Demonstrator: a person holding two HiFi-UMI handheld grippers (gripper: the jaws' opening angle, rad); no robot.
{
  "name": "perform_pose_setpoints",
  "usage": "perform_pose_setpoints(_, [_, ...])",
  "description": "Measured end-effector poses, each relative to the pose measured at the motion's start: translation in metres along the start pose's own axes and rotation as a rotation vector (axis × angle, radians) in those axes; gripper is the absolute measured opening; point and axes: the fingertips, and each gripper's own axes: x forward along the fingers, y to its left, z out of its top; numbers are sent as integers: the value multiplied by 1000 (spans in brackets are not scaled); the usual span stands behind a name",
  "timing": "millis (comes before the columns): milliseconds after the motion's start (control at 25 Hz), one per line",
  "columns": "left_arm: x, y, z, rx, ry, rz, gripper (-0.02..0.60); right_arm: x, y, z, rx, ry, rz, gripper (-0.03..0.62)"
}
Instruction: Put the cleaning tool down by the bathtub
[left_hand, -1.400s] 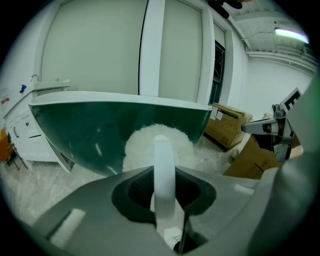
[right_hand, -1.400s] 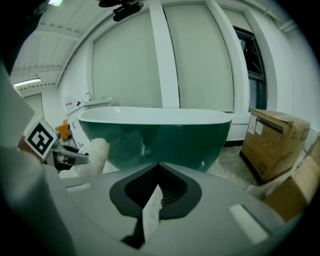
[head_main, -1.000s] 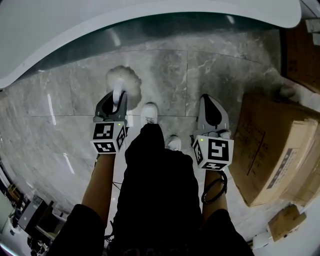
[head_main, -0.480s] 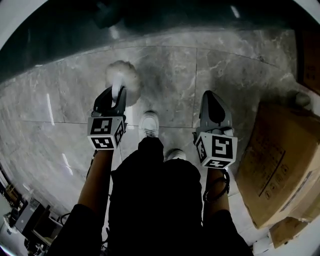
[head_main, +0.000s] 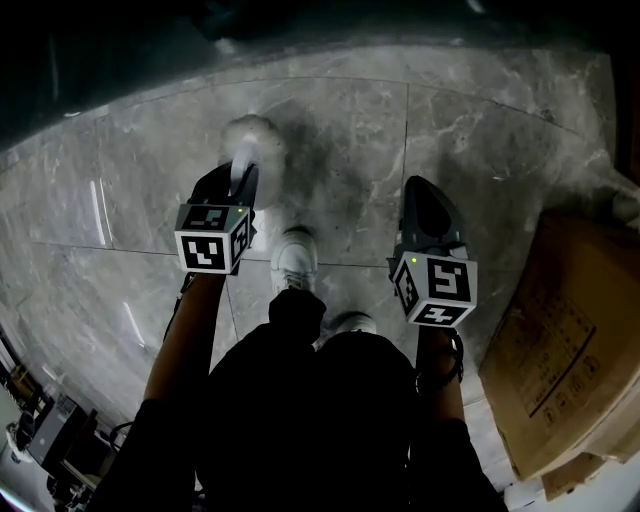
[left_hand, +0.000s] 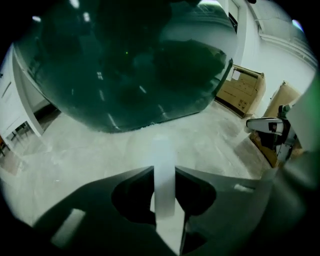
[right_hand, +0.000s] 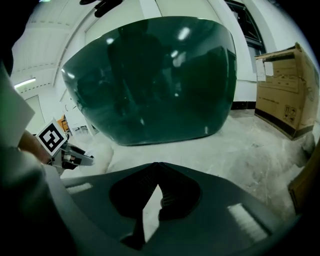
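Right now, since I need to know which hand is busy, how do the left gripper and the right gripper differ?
The left gripper is shut on the white handle of the cleaning tool; the right gripper is shut on nothing. The left gripper's jaws are held apart by the handle; the right gripper's meet. The tool's fluffy head sticks out beyond the left gripper; only floor lies beyond the right. Both point toward the dark bathtub.

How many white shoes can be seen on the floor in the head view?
2. One shoe is set forward on the grey floor, near the picture's middle; the other shoe sits behind it, slightly to the right, partly hidden by the person's dark clothing.
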Motion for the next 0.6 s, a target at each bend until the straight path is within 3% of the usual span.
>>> perform_pose_setpoints(280, [32,2,-30,-36,101,-20,86,22,-8,-33,-3,43,-2,14])
perform_pose_setpoints(600, [51,0,-26,12,117,-19,87,30,-10,-51,13,51,5,14])
